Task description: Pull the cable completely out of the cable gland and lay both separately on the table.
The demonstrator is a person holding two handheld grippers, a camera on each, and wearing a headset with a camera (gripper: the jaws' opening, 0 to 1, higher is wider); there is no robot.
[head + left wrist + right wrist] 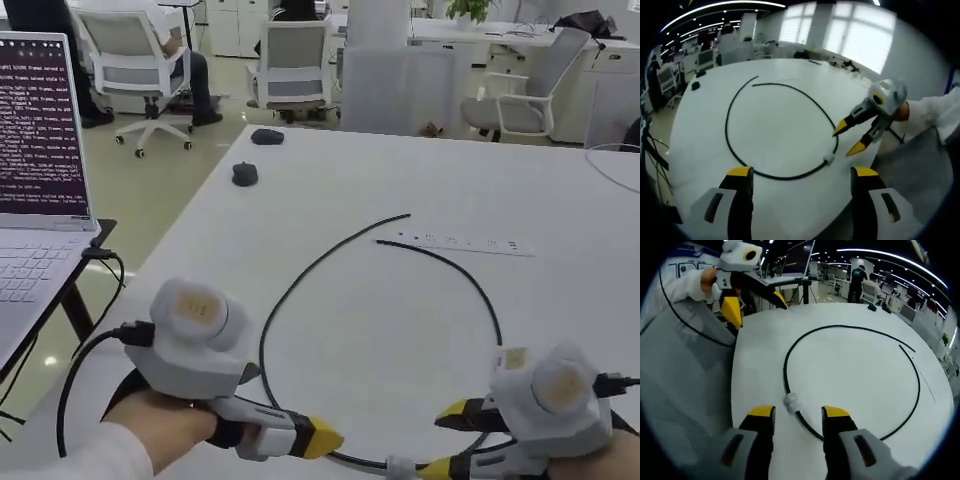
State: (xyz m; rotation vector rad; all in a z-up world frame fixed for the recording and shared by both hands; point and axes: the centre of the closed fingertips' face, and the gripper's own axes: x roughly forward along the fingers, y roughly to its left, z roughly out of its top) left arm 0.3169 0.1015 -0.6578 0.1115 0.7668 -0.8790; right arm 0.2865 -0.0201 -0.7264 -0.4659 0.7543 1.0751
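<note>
White table (390, 340), looped black cable (283, 297) — office chairs (293, 55) behind

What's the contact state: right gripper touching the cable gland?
Apart. Right gripper view: the right gripper is open, the cable gland between its jaws with table showing either side.

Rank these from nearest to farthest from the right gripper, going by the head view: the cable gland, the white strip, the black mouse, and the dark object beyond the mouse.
1. The cable gland: just left of the right gripper, low in the view.
2. The white strip: straight ahead, well beyond the gripper.
3. The black mouse: far off to the left.
4. The dark object: past the mouse, farthest back.
</note>
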